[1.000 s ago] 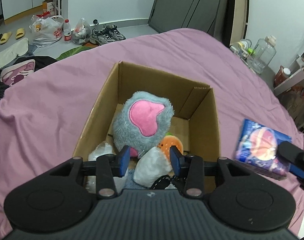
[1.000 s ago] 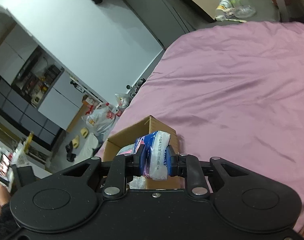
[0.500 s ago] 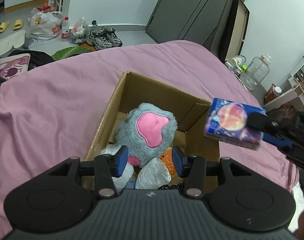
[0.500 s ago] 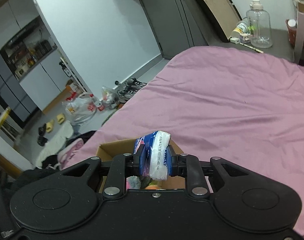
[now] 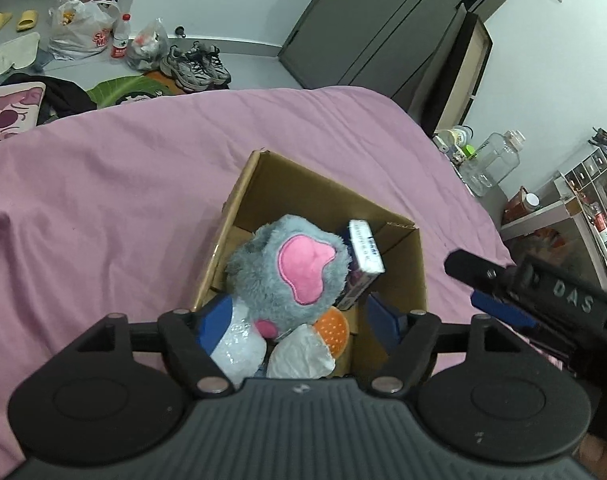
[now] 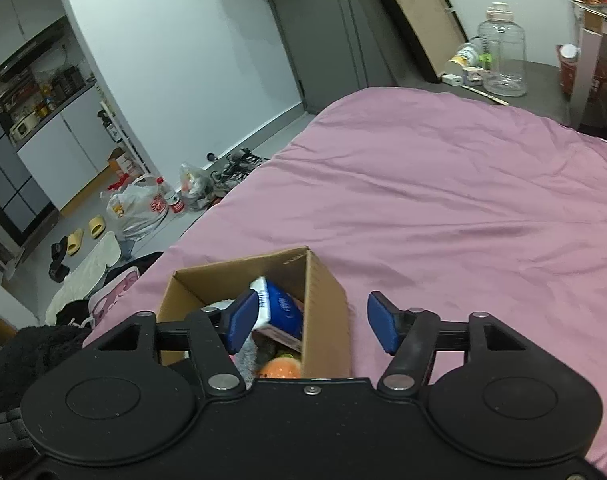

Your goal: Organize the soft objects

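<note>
My left gripper (image 5: 299, 320) hangs over the near end of the cardboard box (image 5: 403, 280), its jaws opening and holding nothing, the soft things in the box lying below and between them. My right gripper (image 6: 311, 322) has its jaws opening too, empty, astride the box's right wall (image 6: 323, 312). Nearest me in the box lie a clear-wrapped white bundle (image 5: 235, 350), a white pouch (image 5: 299, 354) and an orange plush piece (image 5: 333, 330). Behind them sits the grey plush with a pink patch (image 5: 291, 268). The blue tissue pack (image 5: 361, 262) stands tilted between that plush and the box's far right corner. The box rests on the pink bed (image 5: 123, 200). Beyond the bed, shoes (image 5: 195, 66) and plastic bags (image 5: 79, 28) lie on the floor.
</note>
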A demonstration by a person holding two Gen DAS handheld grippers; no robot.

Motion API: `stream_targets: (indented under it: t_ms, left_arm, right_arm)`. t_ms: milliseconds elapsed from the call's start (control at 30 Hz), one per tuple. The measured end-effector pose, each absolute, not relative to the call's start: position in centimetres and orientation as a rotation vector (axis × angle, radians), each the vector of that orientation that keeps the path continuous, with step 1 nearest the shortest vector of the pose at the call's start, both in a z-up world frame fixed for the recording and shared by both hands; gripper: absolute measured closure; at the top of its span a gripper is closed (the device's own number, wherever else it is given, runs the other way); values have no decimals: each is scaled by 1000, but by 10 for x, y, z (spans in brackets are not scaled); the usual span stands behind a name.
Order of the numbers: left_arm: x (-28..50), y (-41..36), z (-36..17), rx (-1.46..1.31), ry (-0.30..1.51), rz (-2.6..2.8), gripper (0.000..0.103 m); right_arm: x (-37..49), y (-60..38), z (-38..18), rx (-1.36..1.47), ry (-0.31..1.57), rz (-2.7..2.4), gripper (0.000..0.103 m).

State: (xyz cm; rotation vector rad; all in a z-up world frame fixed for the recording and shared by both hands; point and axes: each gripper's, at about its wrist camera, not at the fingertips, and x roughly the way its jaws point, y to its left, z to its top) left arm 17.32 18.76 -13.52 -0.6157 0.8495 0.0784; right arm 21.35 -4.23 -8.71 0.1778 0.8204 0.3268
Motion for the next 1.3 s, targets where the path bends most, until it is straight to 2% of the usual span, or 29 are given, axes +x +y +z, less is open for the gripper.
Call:
stream_targets:
  t_ms: [100,300,500,567,933,1133,1300]
  left_arm:
    - [173,184,-133,-597,850,86,23]
    - [170,174,-125,-533,830,80,21]
    - [170,160,-115,-466,843,65,18]
    - [168,155,-109,-430,836,73,13]
    - [136,123,-84,-344,876,41,8]
    - [112,106,-66,-306,883,51,8]
    - [95,97,-52,-267,885,58,7]
  right_arm:
    - [210,-51,-84,196,823,311,38]
    - [199,-66,-75,204,820,299,33]
    - [184,-85,-67,231,803,299,17]
    - [178,-92,-65,235,805,297,14]
    - [142,-135,-47,295,774,291,9]
    - [121,-144,-34,304,764,333,0]
    - [102,-154,-20,299,754,335,0]
